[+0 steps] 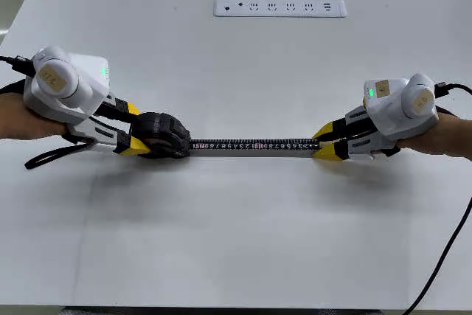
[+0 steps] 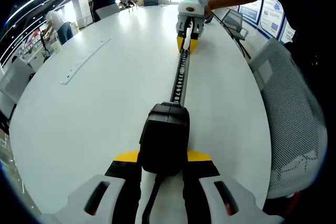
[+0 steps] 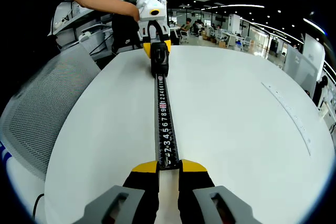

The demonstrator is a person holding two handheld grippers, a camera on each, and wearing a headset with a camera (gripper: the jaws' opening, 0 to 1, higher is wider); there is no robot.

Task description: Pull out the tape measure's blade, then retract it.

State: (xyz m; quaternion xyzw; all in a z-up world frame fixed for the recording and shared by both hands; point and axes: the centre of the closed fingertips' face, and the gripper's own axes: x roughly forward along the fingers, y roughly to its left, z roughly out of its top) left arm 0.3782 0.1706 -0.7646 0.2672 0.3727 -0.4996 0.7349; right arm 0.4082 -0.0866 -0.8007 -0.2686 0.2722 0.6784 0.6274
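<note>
Our left gripper (image 1: pixel 136 129) clamps the tape case (image 1: pixel 164 135); right gripper (image 1: pixel 323 143) pinches the blade (image 1: pixel 254 143) (taut). A loosened pinch means whip-back.

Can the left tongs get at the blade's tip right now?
Probably not: the left tongs are shut on the tape measure case, and the right tongs already clamp that tip at the far end of the blade.
</note>
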